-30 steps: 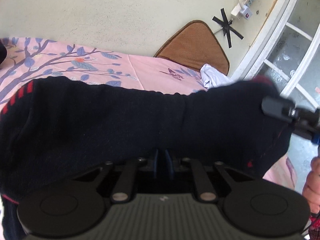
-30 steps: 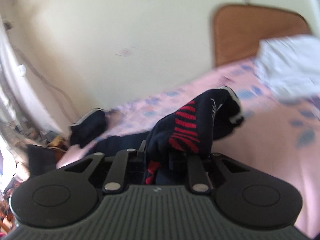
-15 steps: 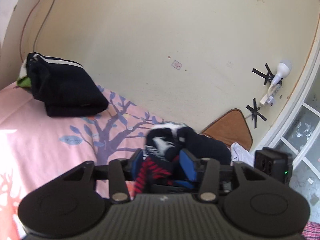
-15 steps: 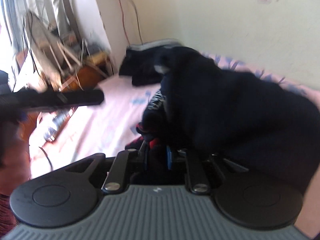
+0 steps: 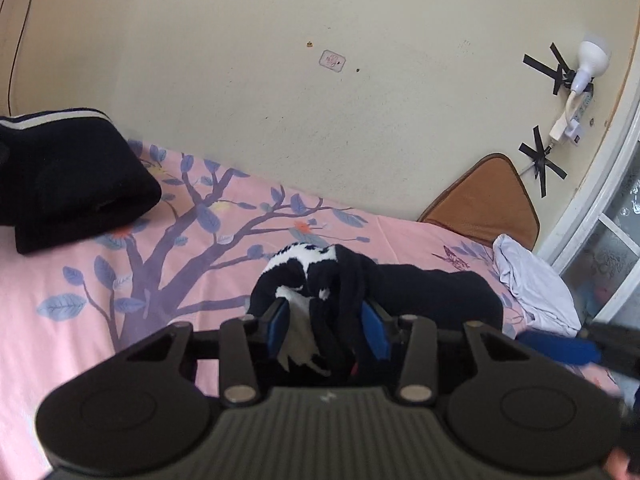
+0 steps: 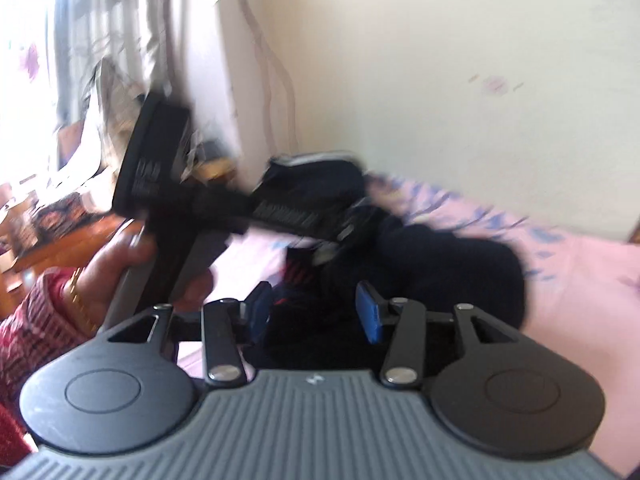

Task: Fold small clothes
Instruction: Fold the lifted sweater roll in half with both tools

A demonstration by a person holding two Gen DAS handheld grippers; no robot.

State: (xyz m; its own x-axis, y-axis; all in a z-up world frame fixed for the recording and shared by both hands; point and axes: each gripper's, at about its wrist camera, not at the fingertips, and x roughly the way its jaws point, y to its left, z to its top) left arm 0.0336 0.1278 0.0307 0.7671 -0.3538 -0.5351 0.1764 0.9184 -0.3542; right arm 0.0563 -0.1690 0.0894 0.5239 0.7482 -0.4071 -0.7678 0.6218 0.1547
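Sock [image 5: 320,280], dark w/ white patches, bunched between blue pads of left hand-held gripper [image 5: 326,330], jaws closing on it, over pink bed sheet [image 5: 80,280]. Rest of garment trails right on bed. Right hand-held gripper [image 6: 314,314]: jaws opening, apart, dark fabric between pads but not pinched; view blurred.

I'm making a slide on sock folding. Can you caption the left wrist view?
Left claw closing around a bunched dark sock above the pink floral bedsheet.
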